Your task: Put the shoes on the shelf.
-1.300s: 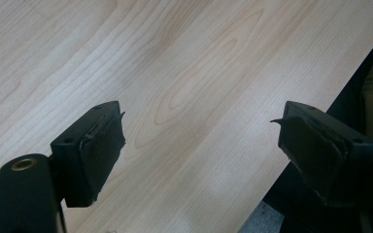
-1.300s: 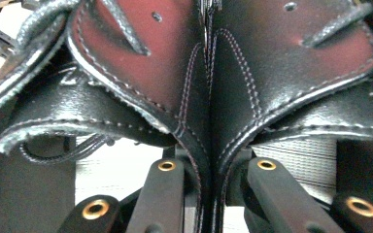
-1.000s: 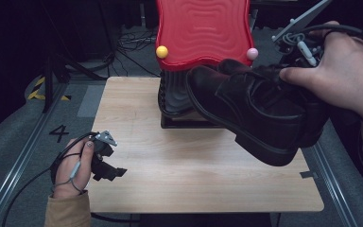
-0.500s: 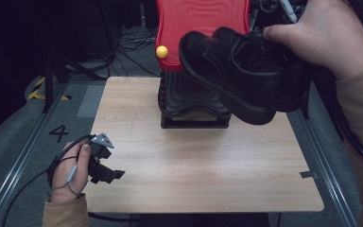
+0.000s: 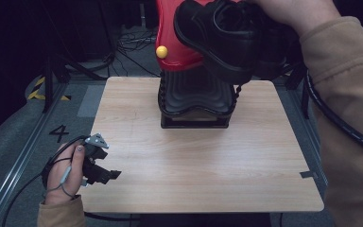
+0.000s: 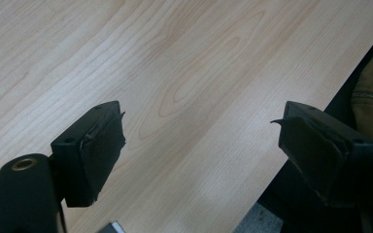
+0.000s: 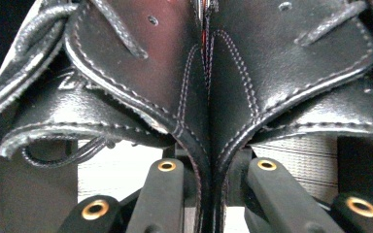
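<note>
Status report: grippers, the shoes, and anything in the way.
Left gripper open, idle at table edge. Right gripper shut on black shoes, held aloft. Red-and-black stand directly beneath.

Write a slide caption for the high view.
Right hand lifts black shoes above red stand; left gripper rests open.

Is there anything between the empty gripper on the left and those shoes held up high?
Nothing on the table blocks the left gripper. The shoes, clamped in the right gripper, hang above the black-and-red stand, well apart from it.
</note>
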`<state>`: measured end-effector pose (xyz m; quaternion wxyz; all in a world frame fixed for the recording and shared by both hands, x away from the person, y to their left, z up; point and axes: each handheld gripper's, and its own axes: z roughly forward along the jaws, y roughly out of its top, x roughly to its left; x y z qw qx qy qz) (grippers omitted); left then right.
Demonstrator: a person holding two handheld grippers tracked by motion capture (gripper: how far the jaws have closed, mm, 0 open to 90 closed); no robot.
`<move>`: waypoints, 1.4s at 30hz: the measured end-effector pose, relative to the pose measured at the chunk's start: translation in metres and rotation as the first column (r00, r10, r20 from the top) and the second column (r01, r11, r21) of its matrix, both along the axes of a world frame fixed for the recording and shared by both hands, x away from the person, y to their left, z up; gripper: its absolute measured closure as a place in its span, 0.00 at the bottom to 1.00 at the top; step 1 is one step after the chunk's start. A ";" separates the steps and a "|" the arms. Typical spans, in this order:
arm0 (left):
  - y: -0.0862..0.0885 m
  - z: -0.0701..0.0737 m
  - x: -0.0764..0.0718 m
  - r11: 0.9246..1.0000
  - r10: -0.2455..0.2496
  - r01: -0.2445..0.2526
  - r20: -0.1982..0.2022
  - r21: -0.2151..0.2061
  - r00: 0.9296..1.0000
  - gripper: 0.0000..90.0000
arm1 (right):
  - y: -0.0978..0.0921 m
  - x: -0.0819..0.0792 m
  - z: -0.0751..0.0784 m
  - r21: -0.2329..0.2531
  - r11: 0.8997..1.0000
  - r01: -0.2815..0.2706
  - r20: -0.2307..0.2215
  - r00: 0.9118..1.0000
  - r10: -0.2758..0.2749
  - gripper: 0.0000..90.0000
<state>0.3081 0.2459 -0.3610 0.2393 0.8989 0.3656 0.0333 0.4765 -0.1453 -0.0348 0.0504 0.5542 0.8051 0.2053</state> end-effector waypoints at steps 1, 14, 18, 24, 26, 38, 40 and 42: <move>0.000 0.000 -0.001 1.000 0.002 -0.002 -0.003 -0.008 1.000 0.19 | 0.001 0.004 0.000 0.000 1.000 0.008 0.002 1.000 -0.008 0.91; 0.002 -0.002 0.001 1.000 0.005 -0.005 -0.004 0.003 1.000 0.19 | 0.015 0.042 0.004 0.019 0.996 0.086 0.061 0.994 -0.087 0.91; 0.003 -0.002 0.001 1.000 0.007 -0.007 -0.003 -0.003 1.000 0.19 | 0.021 0.053 0.000 0.028 0.995 0.100 0.082 0.991 -0.102 0.91; 0.004 -0.002 0.001 1.000 0.012 -0.012 -0.007 -0.006 1.000 0.19 | 0.027 0.064 -0.004 0.040 0.990 0.132 0.118 0.984 -0.136 0.91; 0.004 -0.002 0.001 1.000 0.007 -0.007 -0.004 -0.004 1.000 0.19 | 0.027 0.066 -0.005 0.039 0.990 0.135 0.127 0.982 -0.139 0.91; 0.002 -0.004 0.002 1.000 -0.001 0.001 -0.014 -0.002 1.000 0.19 | 0.032 0.082 -0.032 0.047 0.987 0.154 0.206 0.965 -0.160 0.90; 0.001 -0.004 0.003 1.000 0.000 0.000 -0.015 0.001 1.000 0.19 | 0.033 0.084 -0.038 0.051 0.986 0.156 0.200 0.966 -0.163 0.90; 0.001 -0.004 0.002 1.000 -0.002 0.002 -0.014 -0.001 1.000 0.19 | 0.034 0.084 -0.041 0.049 0.986 0.159 0.195 0.967 -0.165 0.89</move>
